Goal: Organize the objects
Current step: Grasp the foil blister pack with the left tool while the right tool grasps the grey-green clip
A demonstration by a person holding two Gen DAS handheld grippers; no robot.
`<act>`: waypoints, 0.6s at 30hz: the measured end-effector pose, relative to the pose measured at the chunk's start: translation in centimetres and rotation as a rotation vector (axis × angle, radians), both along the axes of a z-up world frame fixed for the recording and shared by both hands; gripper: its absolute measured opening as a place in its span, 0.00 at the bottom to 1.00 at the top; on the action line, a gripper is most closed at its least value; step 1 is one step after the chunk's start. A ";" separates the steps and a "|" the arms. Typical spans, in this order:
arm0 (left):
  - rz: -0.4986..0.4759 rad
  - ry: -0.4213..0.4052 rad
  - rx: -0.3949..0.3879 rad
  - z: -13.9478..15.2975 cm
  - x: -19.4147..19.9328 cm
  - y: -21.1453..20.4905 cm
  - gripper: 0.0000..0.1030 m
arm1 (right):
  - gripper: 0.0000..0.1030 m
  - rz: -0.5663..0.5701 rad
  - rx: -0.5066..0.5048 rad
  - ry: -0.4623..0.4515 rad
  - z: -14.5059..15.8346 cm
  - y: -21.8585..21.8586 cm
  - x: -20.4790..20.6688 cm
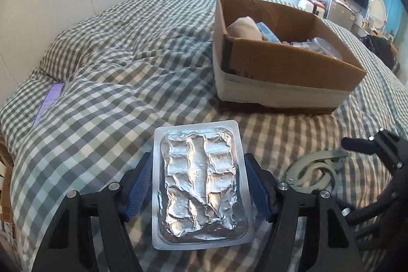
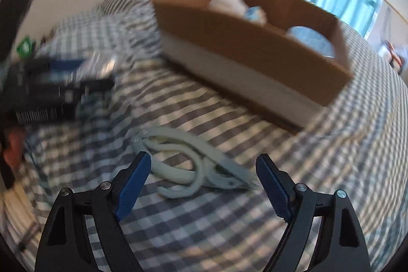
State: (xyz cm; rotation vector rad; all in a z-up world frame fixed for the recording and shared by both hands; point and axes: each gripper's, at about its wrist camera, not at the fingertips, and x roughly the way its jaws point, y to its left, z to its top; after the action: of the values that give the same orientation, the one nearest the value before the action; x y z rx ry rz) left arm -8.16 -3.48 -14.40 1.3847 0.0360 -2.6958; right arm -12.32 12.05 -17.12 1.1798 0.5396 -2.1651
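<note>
a: left tongs (image 1: 200,185) have the foil blister pack (image 1: 201,185) between the blue pads, and both pads look to be touching its long edges, so i read them as clamped on it. it sits flat, just above the checked bed (image 1: 102,93).

b: and the right tongs (image 2: 202,185)?

a: apart, nothing between the pads, hanging just over the pale clip-like tool (image 2: 193,165) lying on the bed. probably lined up to take it across its body.

b: where would both go?

a: likely the cardboard box (image 1: 293,63) further back on the bed. it already holds a beige bundle (image 1: 244,28), a blue packet (image 1: 267,33) and something clear; the blurred right view hides the details.
</note>
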 end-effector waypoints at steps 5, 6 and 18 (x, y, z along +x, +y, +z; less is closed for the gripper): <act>0.000 -0.024 0.015 -1.3 -0.6 -0.8 0.69 | 0.88 0.028 0.065 -0.005 -1.9 -2.0 -0.7; -0.001 -0.025 0.016 -1.4 -0.5 -0.8 0.69 | 0.88 0.018 0.057 -0.018 -2.1 -2.1 -1.1; -0.028 0.008 0.042 -0.2 0.6 -0.5 0.69 | 0.29 -0.108 0.011 0.005 0.0 -1.9 -1.0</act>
State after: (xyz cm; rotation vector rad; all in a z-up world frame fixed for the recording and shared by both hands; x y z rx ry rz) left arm -7.58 -4.03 -14.58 1.3965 0.0744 -2.7385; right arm -13.34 10.15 -17.08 1.2354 0.5007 -2.2594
